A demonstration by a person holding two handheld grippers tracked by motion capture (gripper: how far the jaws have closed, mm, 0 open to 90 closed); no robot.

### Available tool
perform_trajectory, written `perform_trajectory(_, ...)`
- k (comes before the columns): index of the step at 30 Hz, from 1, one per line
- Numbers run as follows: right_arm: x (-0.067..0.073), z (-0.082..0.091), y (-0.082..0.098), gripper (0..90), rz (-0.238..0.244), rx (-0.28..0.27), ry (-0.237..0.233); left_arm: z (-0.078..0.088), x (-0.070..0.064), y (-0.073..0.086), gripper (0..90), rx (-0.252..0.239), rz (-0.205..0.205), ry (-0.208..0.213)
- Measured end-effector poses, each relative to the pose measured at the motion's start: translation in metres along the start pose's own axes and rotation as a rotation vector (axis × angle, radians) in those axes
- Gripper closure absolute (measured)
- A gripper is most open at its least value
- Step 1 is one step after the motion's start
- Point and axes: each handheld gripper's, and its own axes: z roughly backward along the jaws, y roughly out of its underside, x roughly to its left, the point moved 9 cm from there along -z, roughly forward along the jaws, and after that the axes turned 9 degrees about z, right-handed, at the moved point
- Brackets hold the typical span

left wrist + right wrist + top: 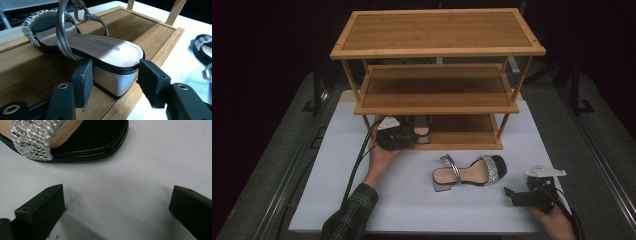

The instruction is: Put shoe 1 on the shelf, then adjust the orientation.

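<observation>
Black pads of the left gripper (113, 86) stand on either side of the silver block heel of the sandal on the shelf (100, 48), and both are clear of it: a gap shows at the right pad, and the left pad sits just off the heel's side. So the jaws are open, with the heel between them but not pressed. That sandal rests on the bottom board of the bamboo shoe rack (437, 31), heel toward the front edge, toe pointing in.

What could go wrong starts there. Its heel sits close to the board's front lip, so if the hand pulls back at a slant, a pad may catch the heel or the ankle strap (62, 32) and drag the shoe off onto the white table (352, 200). A straight, level retreat looks safest.

The right gripper (117, 207) hovers with its jaws wide open over bare table, nothing between them, just short of the toe of the second sandal (469, 171), which lies on its sole in front of the rack. A grip on the rounded, glossy toe edge may slip; the rhinestone band (33, 138) is soft and may crush or twist. Carrying it in, its buckle strap could snag the rack's front post or the first shoe.
</observation>
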Motion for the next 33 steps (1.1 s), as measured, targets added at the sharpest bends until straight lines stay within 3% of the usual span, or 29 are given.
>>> perform_trajectory(7, 0.0, 0.0, 0.0, 0.0, 0.0, 0.0, 0.0, -0.001, -0.002, 0.0, 44.7, 0.007, 0.016, 0.012)
perform_trajectory(11, 0.0, 0.0, 0.0, 0.0, 0.001, 0.0, 0.0, 0.007, -0.006, 0.004, 39.2, 0.05, 0.002, 0.026)
perform_trajectory(14, 0.0, 0.0, 0.0, 0.0, 0.0, 0.003, 0.001, 0.016, -0.01, 0.01, 36.4, 0.074, 0.023, 0.043)
perform_trajectory(16, 0.0, 0.0, 0.0, 0.0, 0.0, 0.005, -0.001, 0.022, -0.01, 0.014, 35.2, 0.09, 0.008, 0.047)
perform_trajectory(22, 0.0, 0.0, 0.0, 0.0, 0.0, 0.007, 0.0, 0.042, -0.014, 0.027, 28.2, 0.135, 0.021, 0.045)
perform_trajectory(30, -0.001, 0.0, 0.0, 0.0, -0.002, 0.011, -0.001, 0.069, -0.014, 0.041, 23.1, 0.144, 0.018, 0.021)
perform_trajectory(32, -0.001, 0.001, -0.001, 2.8, -0.007, 0.02, -0.006, 0.076, -0.014, 0.044, 21.4, 0.159, 0.01, 0.002)
perform_trajectory(33, -0.002, 0.003, -0.001, 9.0, -0.01, 0.027, -0.002, 0.08, -0.014, 0.045, 20.1, 0.153, 0.007, 0.002)
